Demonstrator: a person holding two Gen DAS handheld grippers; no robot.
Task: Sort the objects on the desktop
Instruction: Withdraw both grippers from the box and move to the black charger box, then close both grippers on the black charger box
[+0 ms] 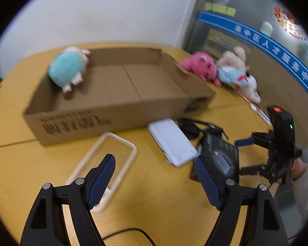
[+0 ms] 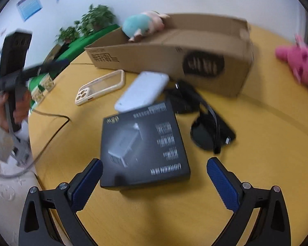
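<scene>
Both grippers hang over the yellow surface (image 2: 267, 123) with jaws spread wide and nothing between the pads. Under the left gripper (image 1: 155, 181) lies a clear phone case (image 1: 104, 164), its near end hidden behind one pad. Before the right gripper (image 2: 155, 183) sits a black product box (image 2: 143, 145), not touched. Beyond it lie a white power bank (image 2: 142, 91) and black sunglasses (image 2: 207, 131). Farther back stands an open cardboard box (image 1: 117, 94) with a teal plush toy (image 1: 66, 69) leaning at one end. A pink plush toy (image 1: 202, 65) and two more plush toys (image 1: 239, 73) lie just outside the other end.
</scene>
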